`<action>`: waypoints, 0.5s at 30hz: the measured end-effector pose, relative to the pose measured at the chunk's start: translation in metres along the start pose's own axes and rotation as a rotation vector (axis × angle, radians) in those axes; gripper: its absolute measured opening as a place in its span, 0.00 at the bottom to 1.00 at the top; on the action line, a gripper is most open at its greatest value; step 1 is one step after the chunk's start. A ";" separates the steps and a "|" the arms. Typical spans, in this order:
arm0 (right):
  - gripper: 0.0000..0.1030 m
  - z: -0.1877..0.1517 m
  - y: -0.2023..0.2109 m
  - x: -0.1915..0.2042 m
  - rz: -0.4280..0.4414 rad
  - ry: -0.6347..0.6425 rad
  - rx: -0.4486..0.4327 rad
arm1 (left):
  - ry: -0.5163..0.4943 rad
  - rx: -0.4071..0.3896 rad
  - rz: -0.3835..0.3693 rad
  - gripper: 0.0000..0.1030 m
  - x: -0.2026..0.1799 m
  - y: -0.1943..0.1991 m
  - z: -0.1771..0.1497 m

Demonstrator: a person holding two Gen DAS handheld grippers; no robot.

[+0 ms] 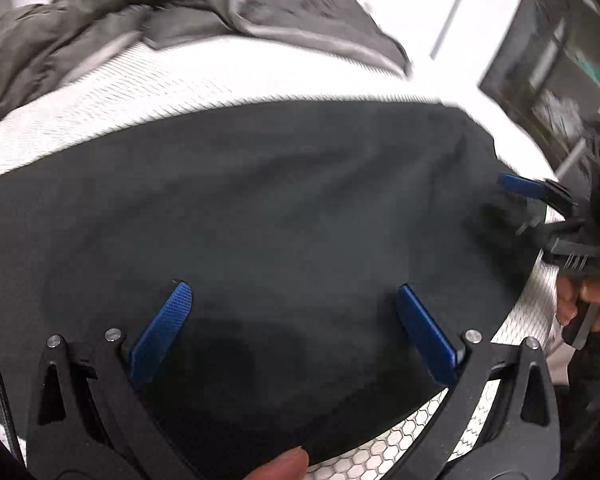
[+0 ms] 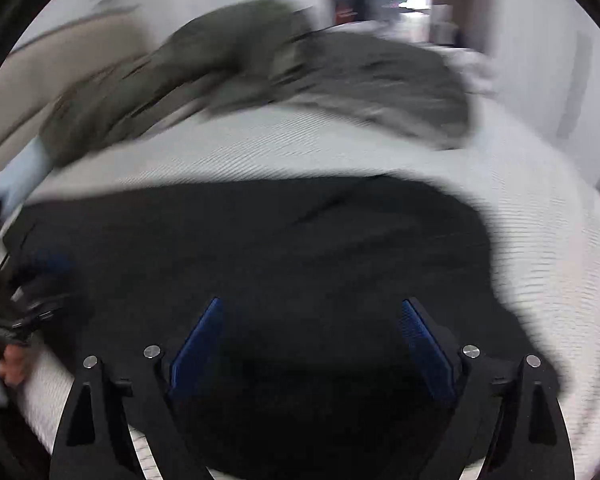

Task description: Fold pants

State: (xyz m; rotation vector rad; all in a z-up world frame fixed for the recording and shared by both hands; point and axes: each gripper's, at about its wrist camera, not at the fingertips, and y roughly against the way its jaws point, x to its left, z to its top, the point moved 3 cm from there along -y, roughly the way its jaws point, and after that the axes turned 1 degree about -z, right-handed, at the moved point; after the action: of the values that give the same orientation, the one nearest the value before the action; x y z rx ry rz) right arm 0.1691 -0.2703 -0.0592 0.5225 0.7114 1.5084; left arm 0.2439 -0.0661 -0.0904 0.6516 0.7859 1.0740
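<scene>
Black pants [image 1: 260,208] lie spread flat on a white bed [image 1: 100,100]; the right wrist view shows the same pants [image 2: 260,248], blurred. My left gripper [image 1: 294,292] hovers open over the pants' near part, its blue pads wide apart with only flat cloth below. My right gripper [image 2: 312,308] is also open above the cloth, nothing pinched between its pads. In the left wrist view the right gripper [image 1: 512,200] appears at the pants' right edge, held by a hand [image 1: 588,300]. At the left edge of the right wrist view the left gripper shows as a dark blur.
A crumpled olive-grey garment [image 1: 100,20] and a grey garment [image 1: 320,8] lie at the far side of the bed; both appear as a blurred pile [image 2: 280,72] in the right wrist view. A dark shelf unit [image 1: 560,60] stands to the right. A fingertip [image 1: 280,464] shows at the bottom.
</scene>
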 end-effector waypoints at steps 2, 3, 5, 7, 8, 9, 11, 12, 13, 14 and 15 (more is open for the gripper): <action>0.88 -0.012 -0.023 0.021 0.001 0.072 0.071 | -0.034 0.011 0.020 0.99 -0.002 -0.005 -0.005; 0.87 -0.017 -0.032 0.021 -0.014 0.081 0.096 | -0.037 0.015 0.018 0.99 0.000 -0.004 -0.006; 0.87 -0.022 -0.031 0.002 -0.043 0.030 0.096 | -0.032 0.013 0.019 0.99 0.003 0.000 -0.008; 0.85 -0.030 -0.015 -0.029 -0.183 -0.012 0.073 | -0.028 0.019 0.023 0.99 0.009 0.002 -0.011; 0.75 -0.036 -0.006 -0.045 -0.208 -0.035 0.055 | -0.027 0.021 0.025 0.99 0.011 0.003 -0.014; 0.72 -0.041 -0.001 -0.054 -0.166 -0.072 0.050 | -0.029 0.021 0.029 0.99 0.012 0.005 -0.015; 0.70 -0.051 0.012 -0.064 -0.097 -0.144 0.008 | -0.035 0.018 0.039 0.99 0.011 0.006 -0.017; 0.71 -0.053 0.018 -0.064 -0.095 -0.158 -0.002 | -0.032 0.014 0.041 0.99 0.011 0.008 -0.018; 0.74 -0.056 0.026 -0.064 -0.093 -0.182 -0.023 | -0.024 0.010 0.040 0.99 0.011 0.009 -0.018; 0.80 -0.060 0.037 -0.067 -0.080 -0.225 -0.054 | -0.011 0.003 0.034 0.99 0.011 0.011 -0.017; 0.81 -0.068 0.051 -0.067 -0.055 -0.283 -0.089 | 0.008 -0.014 0.020 0.99 0.012 0.017 -0.017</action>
State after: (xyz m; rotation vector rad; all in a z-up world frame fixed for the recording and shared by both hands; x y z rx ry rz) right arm 0.0900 -0.3441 -0.0645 0.6285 0.4337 1.3740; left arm 0.2250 -0.0479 -0.0896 0.6446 0.7793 1.0996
